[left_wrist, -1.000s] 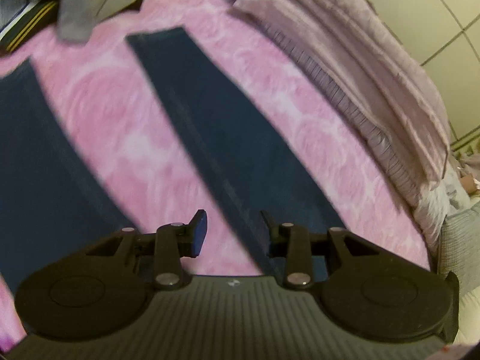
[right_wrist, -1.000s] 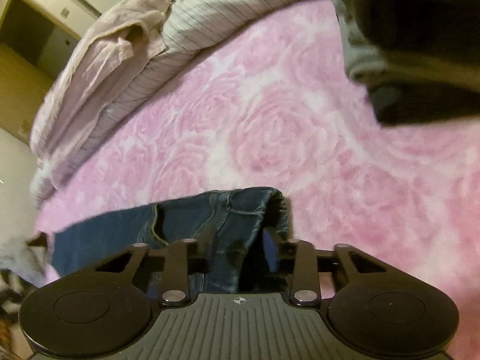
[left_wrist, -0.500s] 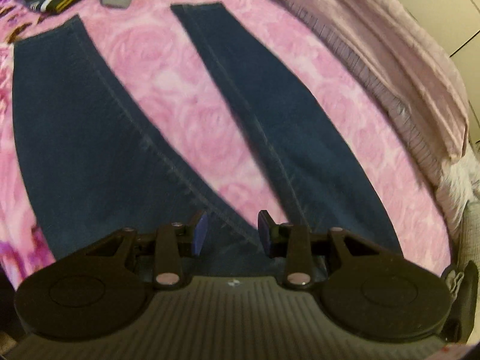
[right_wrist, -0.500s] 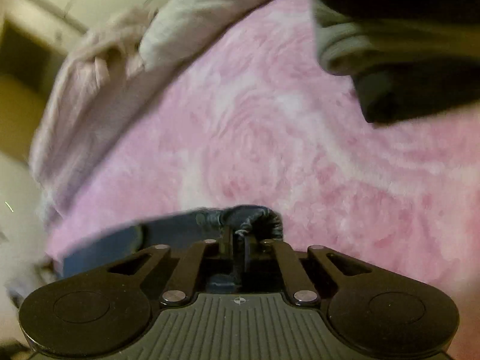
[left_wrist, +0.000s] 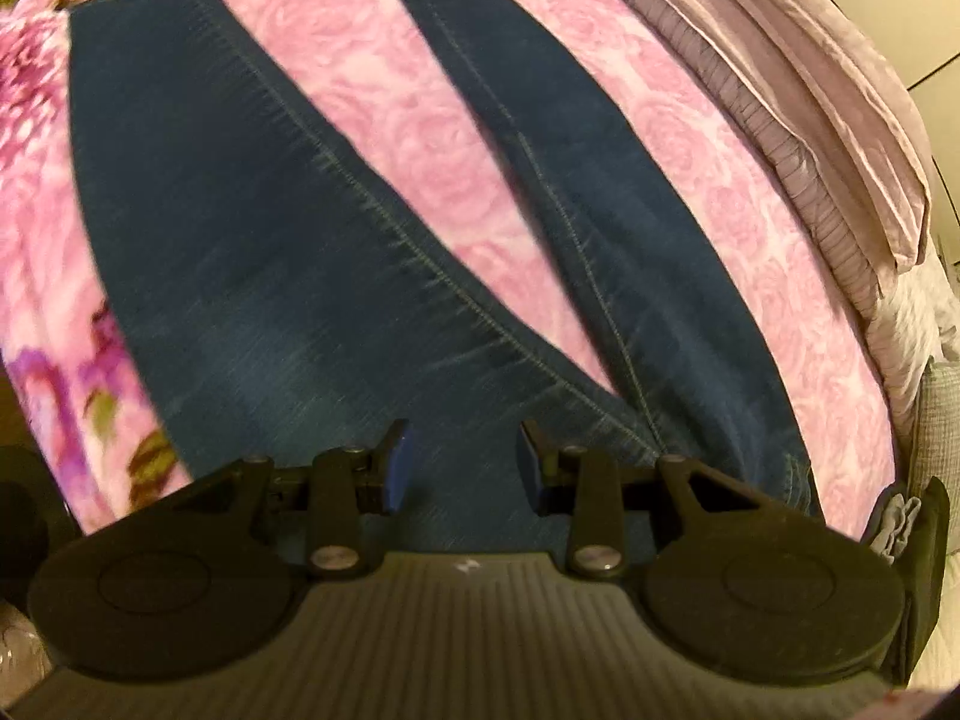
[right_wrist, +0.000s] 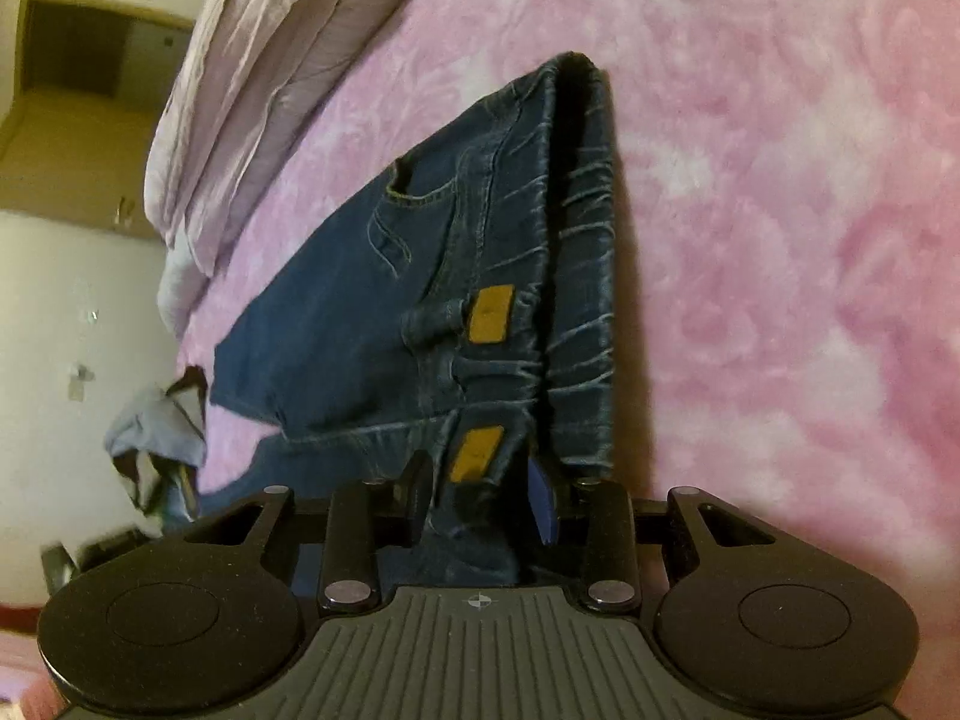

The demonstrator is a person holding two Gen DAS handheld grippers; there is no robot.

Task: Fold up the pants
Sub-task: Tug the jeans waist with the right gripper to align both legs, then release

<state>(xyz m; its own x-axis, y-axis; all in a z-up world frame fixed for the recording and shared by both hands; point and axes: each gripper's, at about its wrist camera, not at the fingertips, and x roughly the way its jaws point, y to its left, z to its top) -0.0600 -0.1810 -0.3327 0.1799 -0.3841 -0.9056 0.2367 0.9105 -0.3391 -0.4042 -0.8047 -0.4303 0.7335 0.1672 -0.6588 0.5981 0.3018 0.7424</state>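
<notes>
Left tongs (left_wrist: 462,468) hover over the crotch of the jeans (left_wrist: 252,228), jaws parted with a clear gap and nothing between the blue pads. From this view the two legs fan out in a V across the pink rose blanket (left_wrist: 420,138) on the bed, hems up toward the far edge. One leg runs along the floral-printed side of the bed, the other angles toward the mauve bedding (left_wrist: 810,96) heaped along the opposite edge. Stitching lines show plainly down both inseams, though the near denim is motion-blurred.

Over to the right wrist view: the right tongs (right_wrist: 480,495) are spread too, and the waistband end of the jeans (right_wrist: 480,276) sits in the gap between the fingers. The jaws stand apart around it rather than pinching; whether a pad touches the cloth, I can't tell. The waist is doubled over here, one half lying on the other, with a pocket, a belt loop and two mustard-coloured patches (right_wrist: 489,315) showing. The folded edge points toward the middle of the bed. A crumpled grey-blue garment (right_wrist: 159,426) lies at the bed's near corner, and the pale bedding (right_wrist: 240,72) piles along the far side.

No containers anywhere in either view.
</notes>
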